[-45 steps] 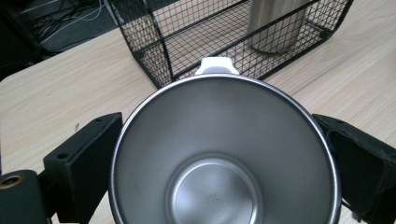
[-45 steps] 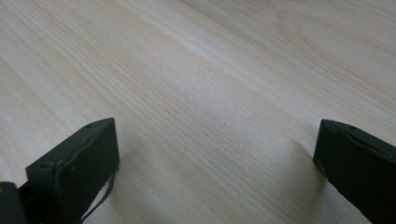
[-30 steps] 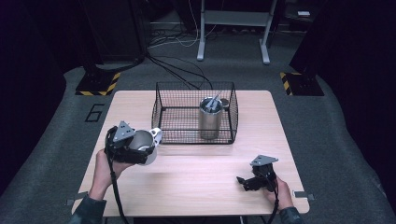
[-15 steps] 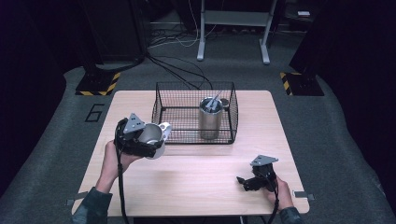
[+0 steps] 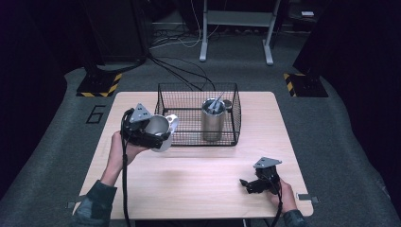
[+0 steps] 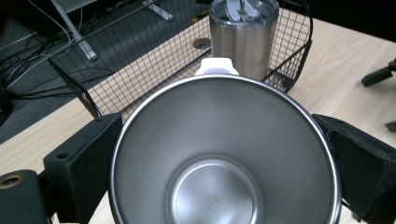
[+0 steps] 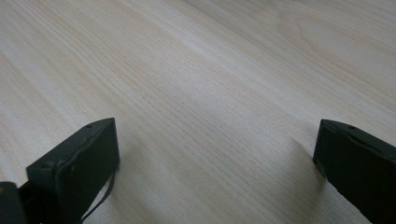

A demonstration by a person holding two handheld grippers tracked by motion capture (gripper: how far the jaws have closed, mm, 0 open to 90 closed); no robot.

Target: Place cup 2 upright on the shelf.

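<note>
- Since a second ago: left tool [image 5: 152,134] carried forward and rightward with the steel cup [image 5: 157,130], from the near-left part of the worktop [image 5: 198,189] up to the front-left corner of the wire basket [image 5: 235,118].
- Clamped on the cup: left tool's jaws pressed against opposite sides of its wall, seen either side of the rim in the left gripper view [image 6: 224,154].
- Cup held off the worktop, tipped, mouth toward the tool's camera, white handle [image 6: 216,66] on the far side.
- Ahead of the cup and a little right: basket, with a lidded steel tumbler [image 5: 213,119] standing inside.
- Likely next: lifting over the front wire and lowering into the free left half, beside the tumbler.
- Right tool [image 5: 252,183] resting low near the front-right of the worktop, jaws spread wide, nothing between them; well apart from the basket, so left hand far nearer.
</note>
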